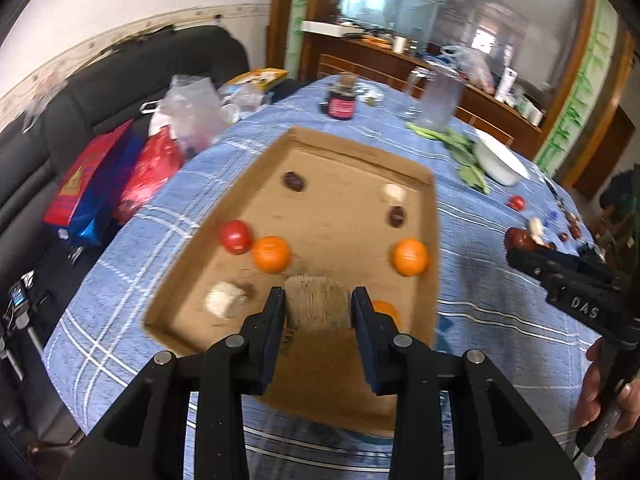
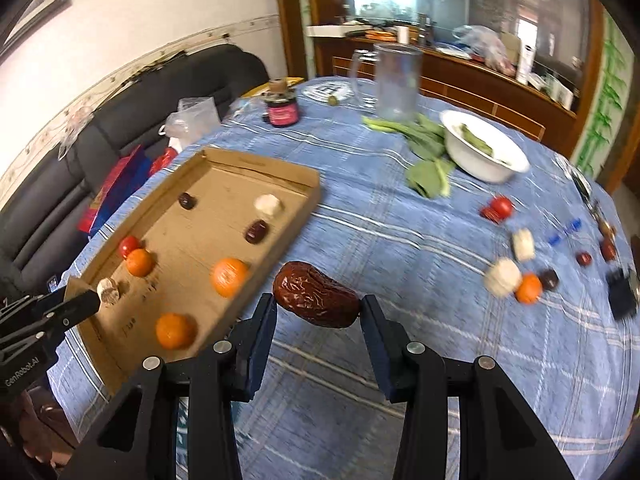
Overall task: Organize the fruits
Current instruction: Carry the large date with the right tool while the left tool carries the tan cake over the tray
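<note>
Fruits: red date (image 2: 316, 294) pinched endwise in right tongs (image 2: 318, 308) over blue-checked counter (image 2: 400, 240), beside cardboard tray (image 2: 256, 168). Pale brush-like chunk (image 1: 318, 302) clamped in left tongs (image 1: 319, 308), nearly closed, above tray holding oranges (image 1: 410, 257), tomato (image 1: 236, 236), dates. "DAS" legible on right tool, left view only. "GenRobot.AI" on left tool, right view only. Loose fruit (image 2: 528, 288) on counter, right view.
</note>
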Motion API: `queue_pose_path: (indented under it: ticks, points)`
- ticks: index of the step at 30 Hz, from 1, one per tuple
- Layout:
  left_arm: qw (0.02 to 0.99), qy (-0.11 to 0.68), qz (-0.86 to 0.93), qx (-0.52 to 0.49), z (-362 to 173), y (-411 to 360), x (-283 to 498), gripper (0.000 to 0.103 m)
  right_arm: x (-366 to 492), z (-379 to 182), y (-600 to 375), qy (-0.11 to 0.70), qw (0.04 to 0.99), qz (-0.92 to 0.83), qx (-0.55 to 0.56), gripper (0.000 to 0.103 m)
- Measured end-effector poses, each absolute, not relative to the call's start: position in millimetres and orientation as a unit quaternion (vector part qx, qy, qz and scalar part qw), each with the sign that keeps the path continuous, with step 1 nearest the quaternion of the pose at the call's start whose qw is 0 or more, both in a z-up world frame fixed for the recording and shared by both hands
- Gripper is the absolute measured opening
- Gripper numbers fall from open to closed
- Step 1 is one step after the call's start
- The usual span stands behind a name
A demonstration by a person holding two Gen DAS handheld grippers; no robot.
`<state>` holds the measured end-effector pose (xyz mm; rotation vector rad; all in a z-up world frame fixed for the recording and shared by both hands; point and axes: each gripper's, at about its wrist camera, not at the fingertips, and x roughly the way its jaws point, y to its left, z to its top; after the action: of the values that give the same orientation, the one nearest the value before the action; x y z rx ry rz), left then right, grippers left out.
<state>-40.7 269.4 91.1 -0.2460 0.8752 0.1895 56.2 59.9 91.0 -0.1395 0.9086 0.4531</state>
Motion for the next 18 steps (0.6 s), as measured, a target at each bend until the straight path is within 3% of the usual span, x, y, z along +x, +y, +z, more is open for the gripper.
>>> queue_pose_path:
  ticks: [18]
  points:
    - [0.873, 0.454, 0.114, -0.14, 54, 299, -28, 0.033, 96, 62, 168, 0.457, 0.832, 0.295, -0.109, 0.047]
